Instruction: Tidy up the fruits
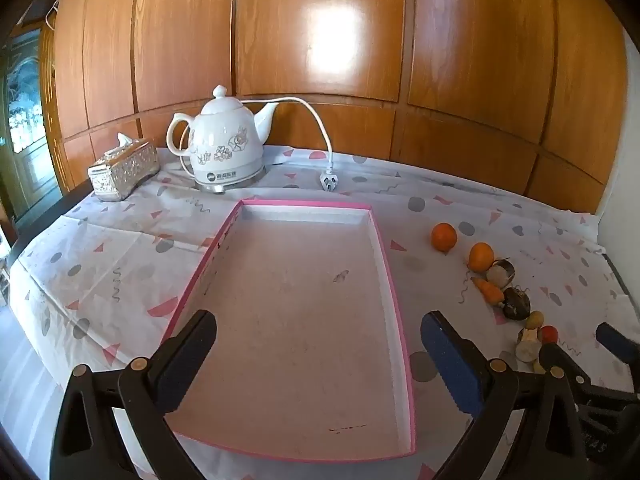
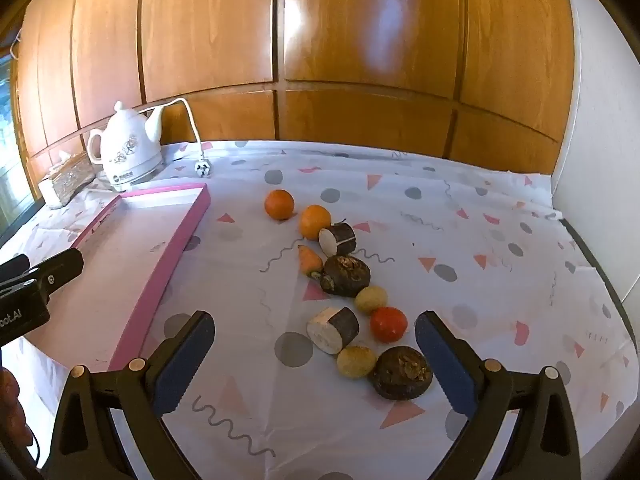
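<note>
Both grippers were spread wide and empty: the right gripper hung low over the near end of a line of produce, and the left gripper hung over the pink tray, which held nothing, so no sorting seemed to have begun. From the right wrist view the tray lay at about nine o'clock of the produce, well apart from it across the patterned tablecloth. The line ran from twelve o'clock toward six: two oranges at the far end, then a dark-skinned cut piece, a small carrot, a dark round root, a second cut piece, a red tomato, a second dark root and two small yellowish fruits. My main worry was the crowding: several of the near pieces touched or sat just beside one another, so fingers closing on one would probably nudge a neighbour. Round pieces could then roll across the cloth, perhaps toward the table's near edge. A smooth, soft tomato might also slip or bruise under a hard squeeze. The smallest fruits looked easiest to fumble.
</note>
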A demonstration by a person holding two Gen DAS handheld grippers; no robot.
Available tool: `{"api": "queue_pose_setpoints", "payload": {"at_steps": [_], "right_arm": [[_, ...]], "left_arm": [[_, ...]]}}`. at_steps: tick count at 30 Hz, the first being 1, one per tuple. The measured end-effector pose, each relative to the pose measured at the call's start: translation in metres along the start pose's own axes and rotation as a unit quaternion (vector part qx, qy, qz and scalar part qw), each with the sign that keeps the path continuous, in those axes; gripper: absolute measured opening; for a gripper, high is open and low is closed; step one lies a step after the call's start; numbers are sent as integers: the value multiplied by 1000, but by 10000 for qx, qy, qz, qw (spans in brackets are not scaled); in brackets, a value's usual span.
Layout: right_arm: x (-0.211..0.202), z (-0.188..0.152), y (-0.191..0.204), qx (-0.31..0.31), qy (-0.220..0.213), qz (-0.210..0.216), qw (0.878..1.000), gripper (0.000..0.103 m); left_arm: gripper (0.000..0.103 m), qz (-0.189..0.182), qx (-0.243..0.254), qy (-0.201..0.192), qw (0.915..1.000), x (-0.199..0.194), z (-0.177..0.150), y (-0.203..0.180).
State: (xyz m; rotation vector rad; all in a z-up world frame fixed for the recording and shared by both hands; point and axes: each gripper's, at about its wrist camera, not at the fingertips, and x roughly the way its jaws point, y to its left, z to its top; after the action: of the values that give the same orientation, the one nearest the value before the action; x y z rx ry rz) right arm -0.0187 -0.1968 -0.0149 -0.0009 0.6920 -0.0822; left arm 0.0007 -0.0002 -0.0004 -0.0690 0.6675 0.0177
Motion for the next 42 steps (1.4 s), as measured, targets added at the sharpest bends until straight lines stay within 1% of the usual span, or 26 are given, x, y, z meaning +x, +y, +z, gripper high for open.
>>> {"api": "queue_pose_setpoints", "payload": {"at_steps": [2,4,5,6,7,13,16,26,42], "right_arm": [[2,0,-3,90,27,-23,10000,102],[7,0,-7,200,76,-43,9998,102],[1,5,-7,81,-9,2,10000,102],[2,7,-8,99,1,1,10000,102],[-2,2,-7,72,-105,18,9999,102],[-2,3,-7,30,-66,76,9999,102],[-2,3,-8,34,-56,47,10000,102],[-2,0,-5,-67,-110,22,9999,102],[-5,2,-5,-139,-129,-24,9998,102]], "left_arm": [[103,-21,43,48,10000,3,0,0],[103,-4,86,68,9999,-4,6,-3],[103,-12,100,78,9999,-4,7,-2],[103,-32,116,97,9999,-3,7,-2],[103,-41,164,73,9998,-5,6,-4],[103,-117,276,33,9995,-4,-2,-11],[103,-185,250,65,9995,-3,-3,-11],[103,-217,181,122,9995,0,-5,-9],[103,-287,207,111,9993,-3,-7,-15]]}}
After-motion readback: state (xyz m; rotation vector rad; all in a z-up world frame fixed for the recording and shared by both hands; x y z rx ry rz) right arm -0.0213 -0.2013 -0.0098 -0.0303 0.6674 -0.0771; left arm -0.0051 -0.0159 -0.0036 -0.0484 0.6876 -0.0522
